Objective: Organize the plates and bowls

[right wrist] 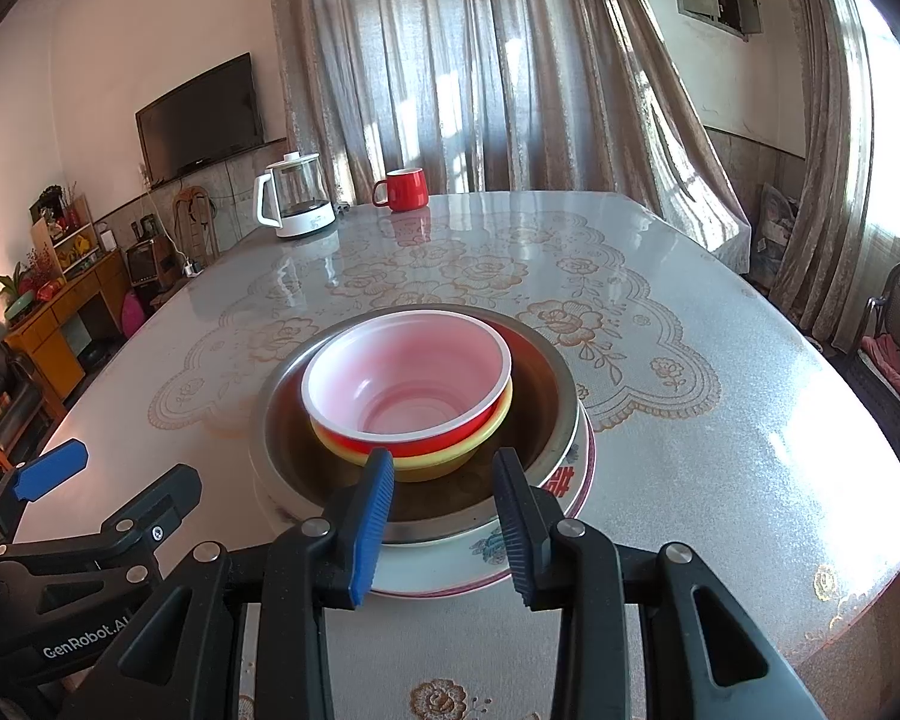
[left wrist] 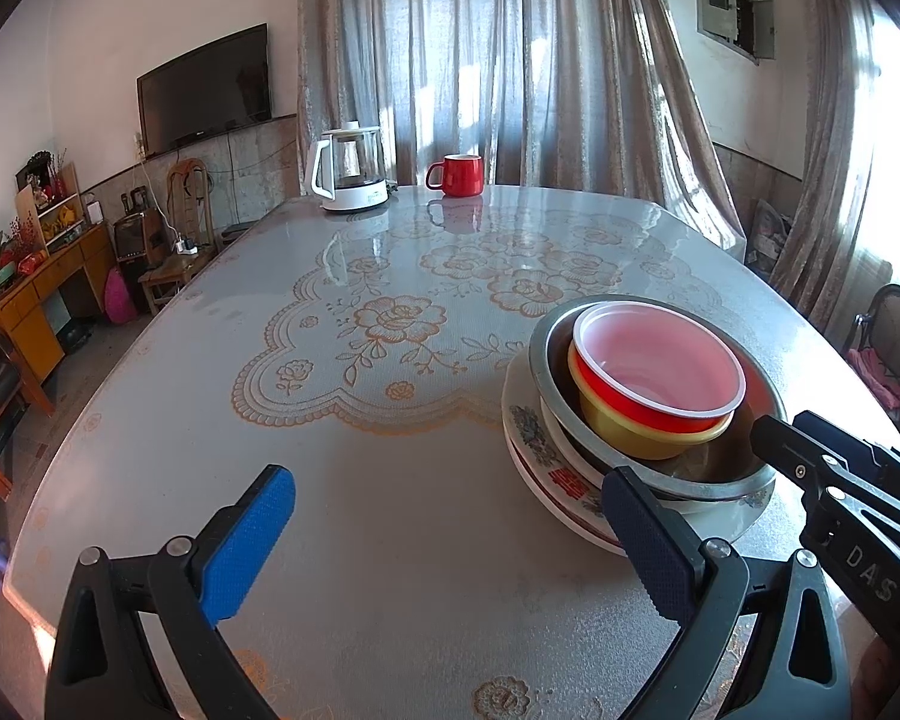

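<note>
The dishes sit nested by size — red bowl (right wrist: 408,384) in yellow bowl (right wrist: 450,450), steel basin (right wrist: 546,378), plate (right wrist: 570,480) beneath. Both grippers — left gripper (left wrist: 444,546), right gripper (right wrist: 444,528) — hang open, apparently empty.

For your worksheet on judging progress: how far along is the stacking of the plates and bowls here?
Done: the red bowl sits in the yellow bowl, inside the metal basin, on the patterned plates.
In hand: nothing; the right gripper and left gripper both stand open, gripping nothing.
Left: no loose plate or bowl is visible on the table.

sunlit sheer curtains (left wrist: 480,60), wall tv (left wrist: 207,87), wooden cabinet (left wrist: 48,294)
</note>
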Demonstrator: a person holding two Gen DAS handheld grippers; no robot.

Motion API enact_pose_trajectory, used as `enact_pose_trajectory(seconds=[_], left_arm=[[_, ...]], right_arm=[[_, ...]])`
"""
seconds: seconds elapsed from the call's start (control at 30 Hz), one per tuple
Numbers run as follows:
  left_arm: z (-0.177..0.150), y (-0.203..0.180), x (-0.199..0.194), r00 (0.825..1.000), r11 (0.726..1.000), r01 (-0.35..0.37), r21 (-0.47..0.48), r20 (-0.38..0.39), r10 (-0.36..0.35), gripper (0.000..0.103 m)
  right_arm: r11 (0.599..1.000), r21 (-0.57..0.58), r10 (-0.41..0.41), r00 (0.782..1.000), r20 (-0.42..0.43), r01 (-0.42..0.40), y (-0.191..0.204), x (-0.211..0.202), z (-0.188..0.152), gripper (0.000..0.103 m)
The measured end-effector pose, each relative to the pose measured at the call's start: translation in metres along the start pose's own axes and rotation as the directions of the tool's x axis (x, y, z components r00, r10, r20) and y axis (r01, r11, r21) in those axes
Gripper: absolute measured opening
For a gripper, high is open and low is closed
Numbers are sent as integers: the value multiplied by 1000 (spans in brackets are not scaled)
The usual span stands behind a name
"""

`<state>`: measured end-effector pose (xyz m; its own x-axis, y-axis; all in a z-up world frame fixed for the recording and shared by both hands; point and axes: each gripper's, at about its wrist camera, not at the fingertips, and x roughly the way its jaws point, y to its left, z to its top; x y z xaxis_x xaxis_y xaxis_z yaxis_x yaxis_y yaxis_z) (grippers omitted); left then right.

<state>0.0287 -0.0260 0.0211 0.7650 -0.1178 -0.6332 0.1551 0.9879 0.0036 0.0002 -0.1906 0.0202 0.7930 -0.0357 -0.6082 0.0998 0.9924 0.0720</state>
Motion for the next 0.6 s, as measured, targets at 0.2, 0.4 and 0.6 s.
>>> enact_pose_trajectory(seconds=[0.2,0.4,0.6], left_arm=[[-1,-1,0,1000,1000,3,0,0,-3,103],[-1,-1,1,1000,1000,-4,5,0,4,103],[0,2,4,1000,1000,-18,-9,8,18,103]], right_arm=[[1000,2,-1,1000,-3,1,-2,2,0,34],[1000,4,-3,1000,-4,3,-3,3,0,34],[1000,10,-3,1000,-4,3,-7,5,0,34]])
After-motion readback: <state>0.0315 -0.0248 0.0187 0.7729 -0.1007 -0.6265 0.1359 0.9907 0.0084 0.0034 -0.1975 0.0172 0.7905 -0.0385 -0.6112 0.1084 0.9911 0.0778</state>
